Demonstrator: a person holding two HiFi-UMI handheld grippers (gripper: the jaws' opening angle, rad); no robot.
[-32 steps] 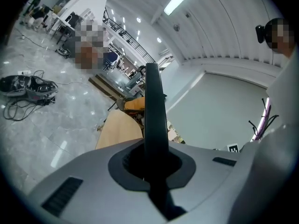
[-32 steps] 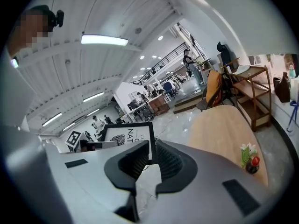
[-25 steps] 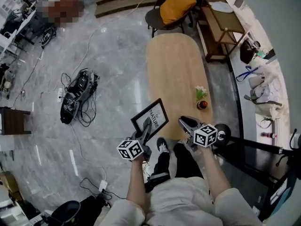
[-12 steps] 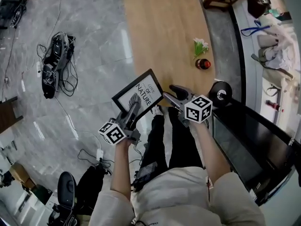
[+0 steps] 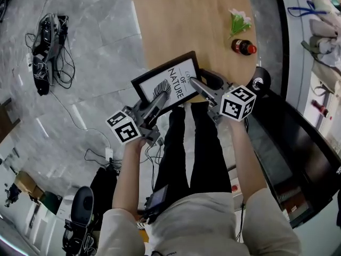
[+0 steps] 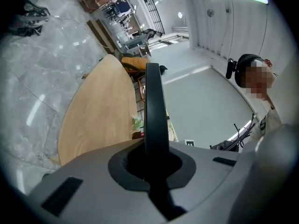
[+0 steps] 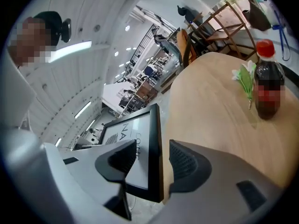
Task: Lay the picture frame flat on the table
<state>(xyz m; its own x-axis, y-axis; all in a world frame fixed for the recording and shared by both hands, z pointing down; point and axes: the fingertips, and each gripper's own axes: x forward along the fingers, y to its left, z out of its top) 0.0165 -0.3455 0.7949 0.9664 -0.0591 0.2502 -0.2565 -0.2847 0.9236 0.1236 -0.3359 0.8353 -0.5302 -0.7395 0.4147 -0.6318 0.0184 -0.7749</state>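
Observation:
A black picture frame with a white print hangs tilted over the near end of the oval wooden table. My left gripper is shut on the frame's lower left edge. In the left gripper view that edge rises as a dark bar out of the shut jaws. My right gripper is at the frame's right edge with its jaws opening. That edge stands between the ribbed pads, and there is a gap on each side of it.
A small dark bottle with a red cap and a green sprig stand on the table's right side. A tangle of cables lies on the marble floor at the left. A black bench runs along the right.
The frame has come over the table's near end. My right gripper, earlier shut and apart from the frame, has opened around its right edge. The left grip is unchanged.

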